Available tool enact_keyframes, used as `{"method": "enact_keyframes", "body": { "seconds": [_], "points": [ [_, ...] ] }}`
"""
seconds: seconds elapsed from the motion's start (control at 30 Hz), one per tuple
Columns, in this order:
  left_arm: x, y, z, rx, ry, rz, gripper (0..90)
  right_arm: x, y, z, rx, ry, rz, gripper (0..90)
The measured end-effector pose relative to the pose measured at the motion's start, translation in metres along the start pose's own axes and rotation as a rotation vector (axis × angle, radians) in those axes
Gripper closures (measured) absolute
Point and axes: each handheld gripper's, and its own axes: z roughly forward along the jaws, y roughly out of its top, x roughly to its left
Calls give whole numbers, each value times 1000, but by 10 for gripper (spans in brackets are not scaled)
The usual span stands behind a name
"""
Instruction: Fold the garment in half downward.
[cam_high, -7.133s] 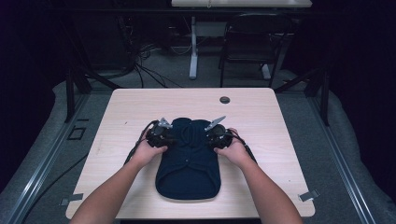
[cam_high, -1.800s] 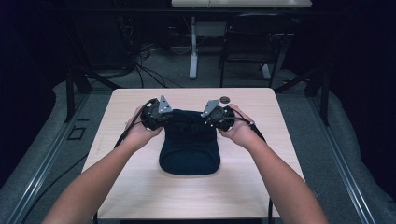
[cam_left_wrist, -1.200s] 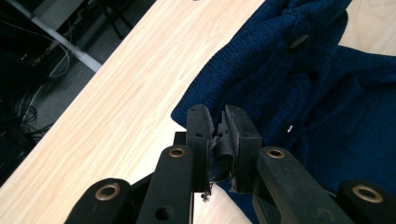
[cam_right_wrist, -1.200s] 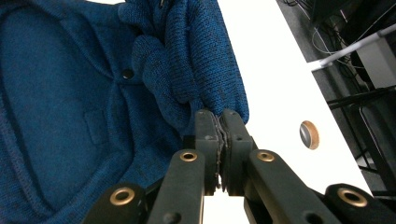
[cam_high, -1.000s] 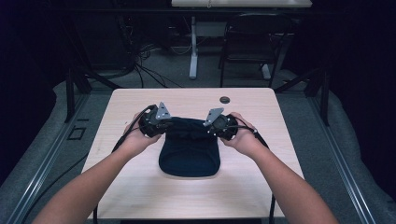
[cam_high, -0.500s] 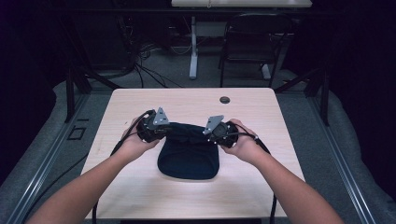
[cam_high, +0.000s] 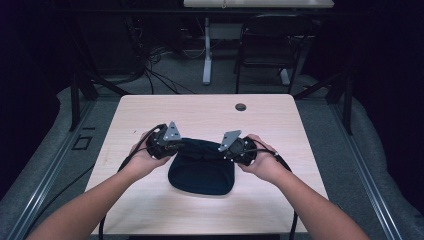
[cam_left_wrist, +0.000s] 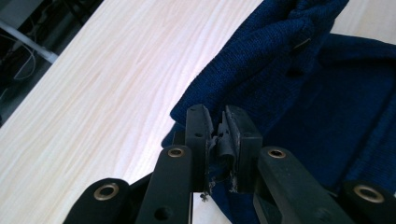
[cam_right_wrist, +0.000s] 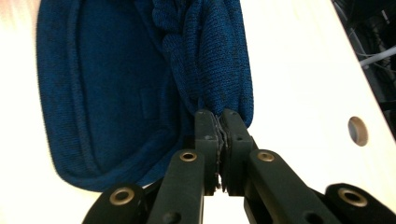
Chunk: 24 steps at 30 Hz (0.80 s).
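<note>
Left gripper (cam_high: 176, 144) pinches the left end of the sweater's (cam_high: 202, 167) far edge; in the left gripper view its jaws sit narrow with a wad of knit clamped between the pads. The dark blue knit sweater lies near the middle of the table (cam_high: 150, 112), closer to the near edge, already a compact rounded bundle with a button placket showing inside. The far edge is lifted off the surface between the 2 grippers and curls back toward the person. Right gripper (cam_high: 227, 148) grips the right end of that edge, jaws squeezed almost flat on a thin layer of knit.

Progress, my read: fold is well along. The current fold, far edge over the near part, is mid-way; what's left is laying it down, letting go, maybe 1 more tidy.

Surface: pale wood-grain tabletop, bare apart from a round cable hole (cam_high: 240, 107) near the far edge. Room is dark: grey floor, cables (cam_high: 165, 80) on the floor behind, a white table leg (cam_high: 206, 52), a black chair (cam_high: 265, 47) at back right.
</note>
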Motion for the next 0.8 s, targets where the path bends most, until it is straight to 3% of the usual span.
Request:
{"method": "enact_keyframes", "body": {
  "seconds": [0.5,0.57,0.8],
  "points": [
    [-14,-18,1,29,-33,30,804,28,-9,8,-16,46,31,868],
    [-17,-24,3,41,-46,25,851,32,-9,10,7,50,13,868],
    [-25,-40,11,67,-59,19,860,49,-13,20,29,72,13,868]
  ]
}}
